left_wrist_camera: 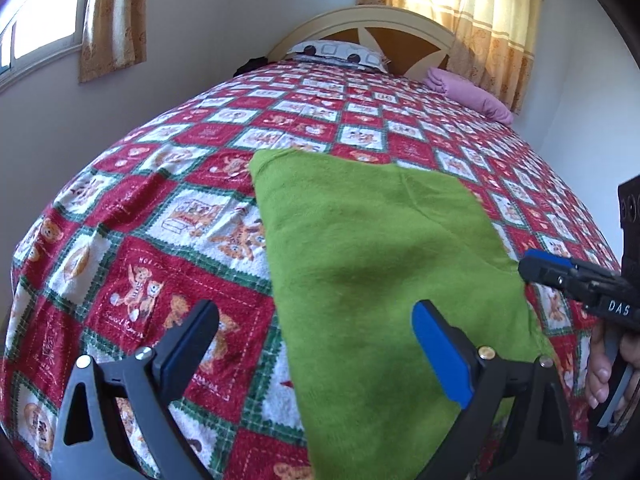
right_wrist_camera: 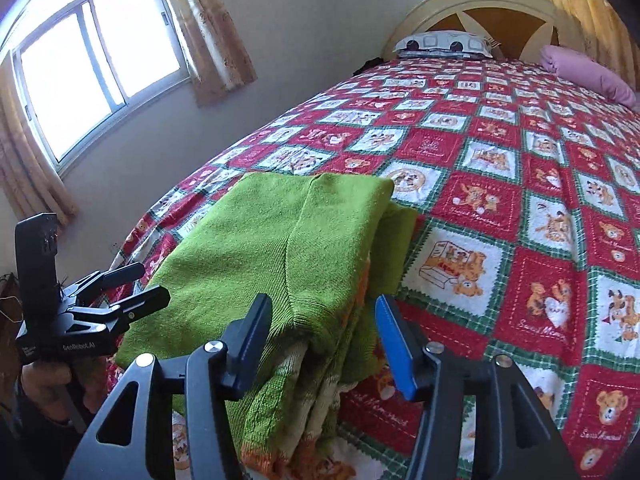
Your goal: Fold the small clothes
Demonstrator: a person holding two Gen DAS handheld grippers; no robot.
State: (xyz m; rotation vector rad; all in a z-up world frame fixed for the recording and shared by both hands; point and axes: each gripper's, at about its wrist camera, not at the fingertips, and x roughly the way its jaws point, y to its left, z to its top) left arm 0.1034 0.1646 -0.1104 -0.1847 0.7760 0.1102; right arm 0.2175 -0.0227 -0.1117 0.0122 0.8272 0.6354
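Green knit garment (right_wrist_camera: pixel 280 248) on red, white and green teddy-bear checked bedspread (right_wrist_camera: pixel 500 208), lilac pillow (right_wrist_camera: pixel 588 68)

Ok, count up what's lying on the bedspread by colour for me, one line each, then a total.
Green: 1, the folded knit garment
Purple: 1, the folded cloth near the headboard
White with dark circles: 1, the pillow at the headboard
Total: 3
A dark thing at the far left edge of the bed is too small to tell, so it is not counted.

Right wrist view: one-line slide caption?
Open right hand-held gripper over a folded green sweater on a teddy-bear bedspread.
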